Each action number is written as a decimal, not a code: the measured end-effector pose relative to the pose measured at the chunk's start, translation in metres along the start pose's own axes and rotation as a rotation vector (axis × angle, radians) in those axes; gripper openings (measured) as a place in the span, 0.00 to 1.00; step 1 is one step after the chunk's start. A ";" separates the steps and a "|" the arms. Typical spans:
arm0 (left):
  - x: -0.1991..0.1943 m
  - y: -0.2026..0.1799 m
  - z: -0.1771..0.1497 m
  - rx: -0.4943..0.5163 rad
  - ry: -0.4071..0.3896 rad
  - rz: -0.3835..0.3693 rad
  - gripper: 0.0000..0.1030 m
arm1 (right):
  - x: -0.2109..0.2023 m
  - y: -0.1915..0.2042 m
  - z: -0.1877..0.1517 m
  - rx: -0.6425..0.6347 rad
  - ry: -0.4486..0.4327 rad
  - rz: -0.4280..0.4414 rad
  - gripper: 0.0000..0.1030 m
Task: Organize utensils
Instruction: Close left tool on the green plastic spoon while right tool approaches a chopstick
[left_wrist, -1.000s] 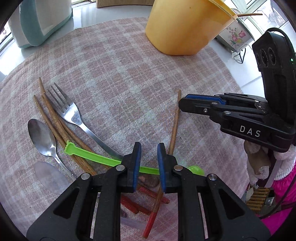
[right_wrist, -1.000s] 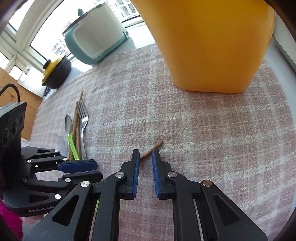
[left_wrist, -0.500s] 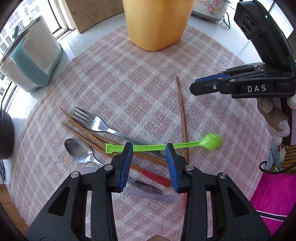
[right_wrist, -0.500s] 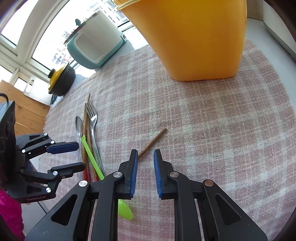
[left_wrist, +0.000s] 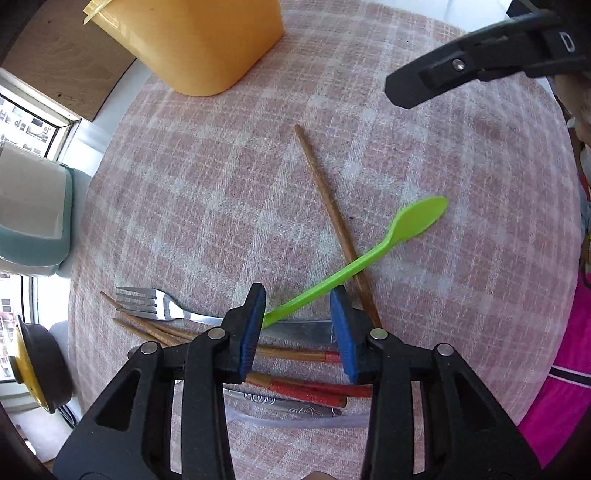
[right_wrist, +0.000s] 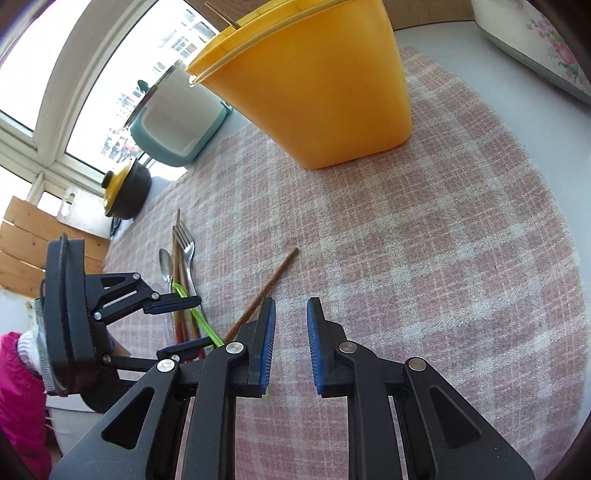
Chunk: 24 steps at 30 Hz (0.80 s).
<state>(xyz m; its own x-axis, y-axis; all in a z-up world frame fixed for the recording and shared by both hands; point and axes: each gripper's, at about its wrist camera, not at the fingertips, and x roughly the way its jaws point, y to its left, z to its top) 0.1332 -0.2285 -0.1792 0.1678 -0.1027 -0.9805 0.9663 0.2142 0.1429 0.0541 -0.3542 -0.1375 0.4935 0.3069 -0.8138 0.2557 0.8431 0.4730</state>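
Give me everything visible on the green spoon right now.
The green spoon is bright lime, looks like thin plastic, one piece: a small oval bowl and a long narrow handle. It lies flat on the checked cloth, bowl pointing away from the utensil pile. Its handle crosses over a lone brown chopstick and over the fork. The handle's end runs between the left gripper's open blue pads; contact with the left pad cannot be told.
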 end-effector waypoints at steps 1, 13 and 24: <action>0.002 0.004 0.004 -0.019 -0.009 -0.016 0.35 | -0.002 -0.001 0.000 -0.001 -0.002 -0.004 0.15; 0.017 0.061 0.019 -0.314 -0.098 -0.107 0.14 | 0.014 0.006 0.003 -0.017 0.027 -0.020 0.15; 0.016 0.116 -0.027 -0.564 -0.137 -0.218 0.03 | 0.053 0.045 0.011 -0.071 0.074 -0.031 0.15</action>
<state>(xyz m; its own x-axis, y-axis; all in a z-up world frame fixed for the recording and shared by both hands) 0.2431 -0.1792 -0.1824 0.0382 -0.3174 -0.9475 0.7355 0.6508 -0.1883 0.1007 -0.3049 -0.1561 0.4232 0.3093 -0.8516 0.2088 0.8813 0.4238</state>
